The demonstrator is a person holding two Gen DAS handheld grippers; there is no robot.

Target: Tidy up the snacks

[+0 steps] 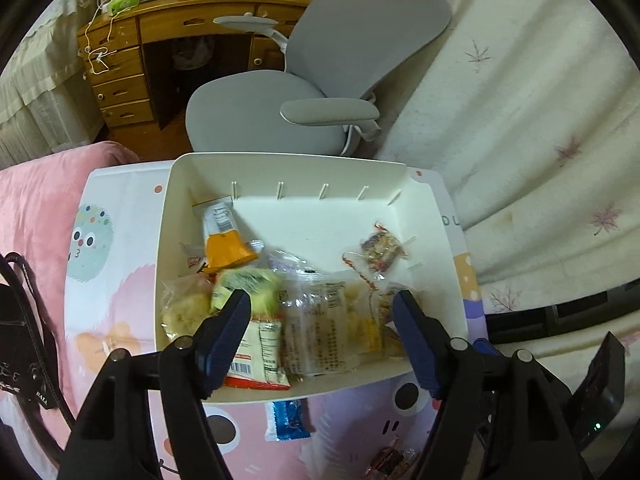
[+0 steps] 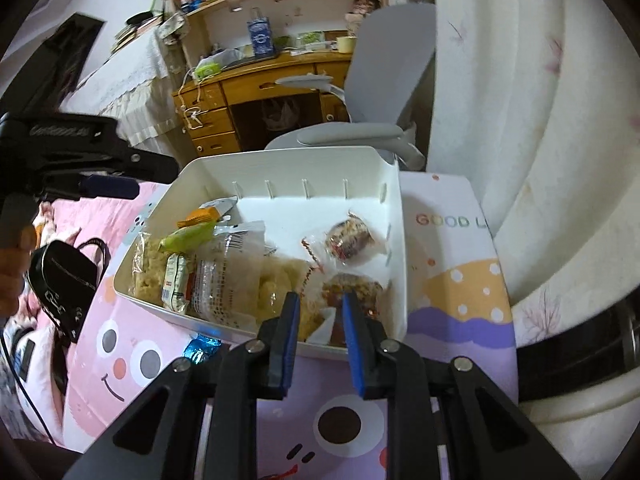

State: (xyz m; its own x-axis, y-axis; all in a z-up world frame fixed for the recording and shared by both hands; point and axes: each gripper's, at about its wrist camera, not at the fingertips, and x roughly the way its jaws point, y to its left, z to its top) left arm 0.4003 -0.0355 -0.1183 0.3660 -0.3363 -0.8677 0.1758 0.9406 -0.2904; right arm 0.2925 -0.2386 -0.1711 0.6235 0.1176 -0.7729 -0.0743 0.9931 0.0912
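A white bin (image 1: 440,216) sits on the cartoon bedspread and holds several snack packets: an orange-and-white one (image 1: 226,248), a green one (image 1: 248,284), a clear one (image 1: 316,328) and a brown nut snack (image 1: 380,250). My left gripper (image 1: 320,298) hangs open over the bin's near half, with nothing between its pads. In the right wrist view my right gripper (image 2: 320,298) is at the bin's (image 2: 400,240) near right corner. Its jaws are narrow, shut on the clear wrapper of a second brown nut snack (image 2: 360,286). A blue packet (image 1: 290,418) lies outside the bin.
A grey office chair (image 1: 340,60) and a wooden desk (image 1: 132,40) stand beyond the bed. A black bag (image 2: 66,276) lies left of the bin. Another wrapped snack (image 1: 390,460) rests on the spread near me. White bedding (image 2: 540,160) rises on the right.
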